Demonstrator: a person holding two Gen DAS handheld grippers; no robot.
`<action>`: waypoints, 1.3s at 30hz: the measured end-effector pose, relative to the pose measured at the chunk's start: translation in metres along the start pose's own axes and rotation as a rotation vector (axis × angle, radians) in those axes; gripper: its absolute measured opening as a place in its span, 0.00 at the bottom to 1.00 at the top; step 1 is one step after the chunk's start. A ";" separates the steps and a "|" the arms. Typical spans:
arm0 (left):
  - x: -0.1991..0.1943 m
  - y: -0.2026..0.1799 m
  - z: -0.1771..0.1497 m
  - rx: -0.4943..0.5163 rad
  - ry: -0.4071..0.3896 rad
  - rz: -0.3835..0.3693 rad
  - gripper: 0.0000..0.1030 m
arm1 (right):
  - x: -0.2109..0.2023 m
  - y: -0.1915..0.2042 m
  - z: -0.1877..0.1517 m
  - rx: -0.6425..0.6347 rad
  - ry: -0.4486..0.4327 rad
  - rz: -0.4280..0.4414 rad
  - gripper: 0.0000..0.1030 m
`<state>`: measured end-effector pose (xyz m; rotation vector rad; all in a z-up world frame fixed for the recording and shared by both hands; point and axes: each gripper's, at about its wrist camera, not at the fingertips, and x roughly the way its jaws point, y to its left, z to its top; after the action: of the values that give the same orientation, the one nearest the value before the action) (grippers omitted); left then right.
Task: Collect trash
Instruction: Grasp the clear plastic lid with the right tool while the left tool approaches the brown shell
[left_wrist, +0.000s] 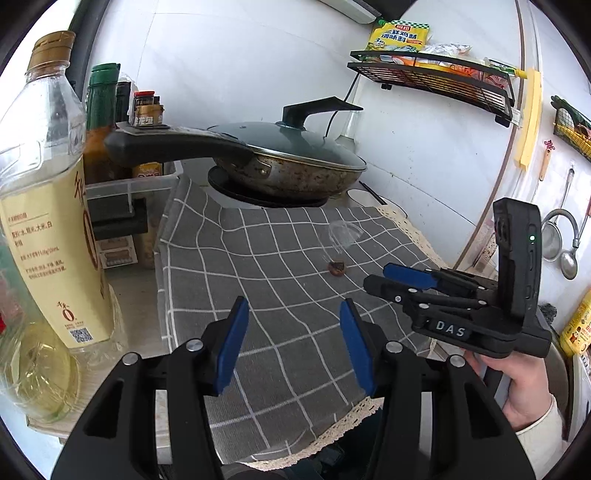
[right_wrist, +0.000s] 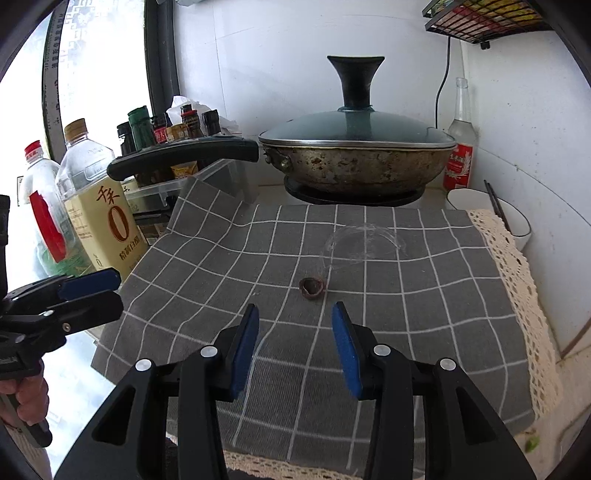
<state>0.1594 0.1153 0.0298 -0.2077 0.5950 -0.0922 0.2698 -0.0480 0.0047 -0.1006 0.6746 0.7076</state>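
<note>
A small brown nut shell (right_wrist: 312, 287) lies on the grey checked cloth (right_wrist: 406, 314), with a clear plastic cup (right_wrist: 360, 243) on its side just behind it. Both show in the left wrist view too, the shell (left_wrist: 337, 266) and the cup (left_wrist: 343, 236). My right gripper (right_wrist: 295, 325) is open and empty, a short way in front of the shell; it appears from the side in the left wrist view (left_wrist: 406, 275). My left gripper (left_wrist: 291, 321) is open and empty over the cloth, nearer the left edge; its fingers (right_wrist: 88, 282) show at the left of the right wrist view.
A lidded wok (right_wrist: 358, 155) with a long black handle (right_wrist: 184, 158) sits behind the cloth. Oil bottles (right_wrist: 99, 199) and sauce bottles (right_wrist: 166, 129) stand at left. A white bowl with chopsticks (right_wrist: 491, 210) and a glass bottle (right_wrist: 461, 140) stand at right. Wire shelves (left_wrist: 436, 81) hang on the wall.
</note>
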 end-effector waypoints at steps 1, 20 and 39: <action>0.003 0.002 0.003 0.000 0.002 0.003 0.52 | 0.006 0.000 0.002 0.000 0.004 0.003 0.41; 0.022 0.021 0.006 -0.017 0.009 -0.053 0.54 | 0.068 -0.057 0.036 0.349 0.149 0.072 0.48; 0.021 0.031 -0.006 -0.047 0.027 -0.072 0.56 | 0.089 -0.037 0.063 0.237 0.150 0.062 0.11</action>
<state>0.1744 0.1411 0.0067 -0.2735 0.6172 -0.1514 0.3767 -0.0065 -0.0041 0.0867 0.9039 0.6789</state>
